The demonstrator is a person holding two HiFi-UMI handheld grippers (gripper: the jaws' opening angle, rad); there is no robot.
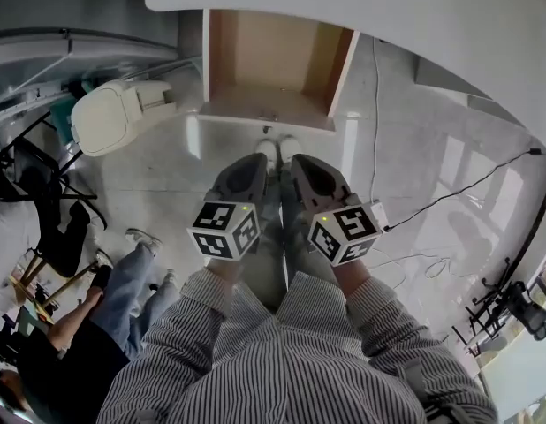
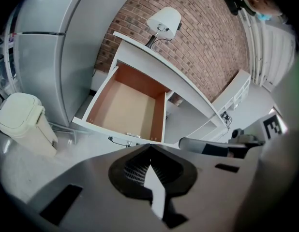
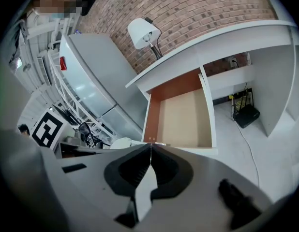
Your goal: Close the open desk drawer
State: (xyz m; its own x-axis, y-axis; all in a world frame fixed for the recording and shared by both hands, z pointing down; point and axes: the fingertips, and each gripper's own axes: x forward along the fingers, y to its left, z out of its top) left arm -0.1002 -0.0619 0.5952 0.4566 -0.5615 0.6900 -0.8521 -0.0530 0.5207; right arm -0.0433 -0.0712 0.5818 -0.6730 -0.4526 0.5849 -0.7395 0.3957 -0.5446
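The desk drawer (image 1: 271,60) stands pulled out from under the white desk top (image 1: 405,7), empty, with a tan bottom and brown sides; its white front panel (image 1: 264,116) faces me. It also shows in the left gripper view as the drawer (image 2: 127,105) and in the right gripper view as the drawer (image 3: 181,112). My left gripper (image 1: 255,160) and right gripper (image 1: 299,160) are held side by side a little short of the front panel, touching nothing. Both are shut with nothing between the jaws, as seen for the left gripper (image 2: 149,146) and the right gripper (image 3: 150,146).
A cream lidded bin (image 1: 114,113) stands left of the drawer. A person in jeans (image 1: 132,290) sits at the lower left beside chairs. A black cable (image 1: 458,193) runs over the floor at the right. A white lamp (image 3: 142,33) stands on the desk against the brick wall.
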